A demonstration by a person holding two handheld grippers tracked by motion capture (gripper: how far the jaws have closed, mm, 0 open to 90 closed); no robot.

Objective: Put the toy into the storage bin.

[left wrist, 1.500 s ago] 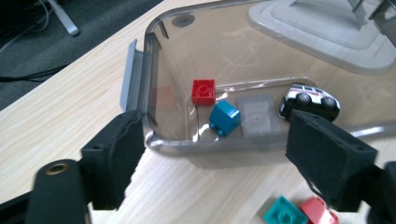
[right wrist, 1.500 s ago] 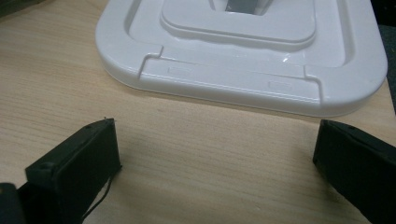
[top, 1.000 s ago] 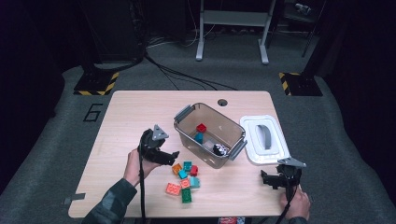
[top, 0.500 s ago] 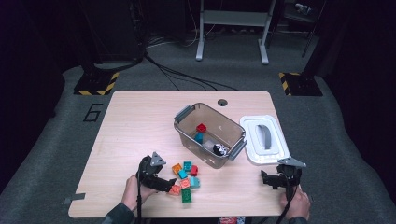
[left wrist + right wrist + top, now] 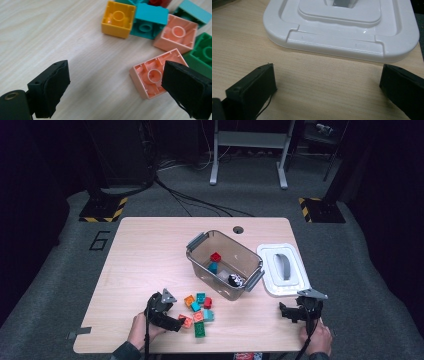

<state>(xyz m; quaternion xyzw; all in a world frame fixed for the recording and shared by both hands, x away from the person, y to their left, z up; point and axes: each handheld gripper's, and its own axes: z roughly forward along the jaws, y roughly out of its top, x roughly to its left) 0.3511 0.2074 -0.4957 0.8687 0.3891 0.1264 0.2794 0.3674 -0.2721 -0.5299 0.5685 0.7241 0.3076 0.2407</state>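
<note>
while the left gripper (image 5: pixel 115 82) hung low over the table (image 5: pixel 145 255) with jaws wide apart and empty, a salmon brick (image 5: pixel 156 73) lay studs-down just beside its right jaw, at the near edge of the brick pile. the right gripper (image 5: pixel 329 87), also spread wide with nothing between its jaws, faced the white lid (image 5: pixel 342 37).

Two hands reach in from the table's near edge, each holding a black two-jaw gripper. The left gripper (image 5: pixel 176 322) sits low over the tabletop near the front, tilted forward and pointing right, its jaws spread wide with nothing pressed between the pads. The right gripper (image 5: pixel 286 312) rests low near the front right corner, pointing left, its jaws also wide apart and holding nothing.
</note>
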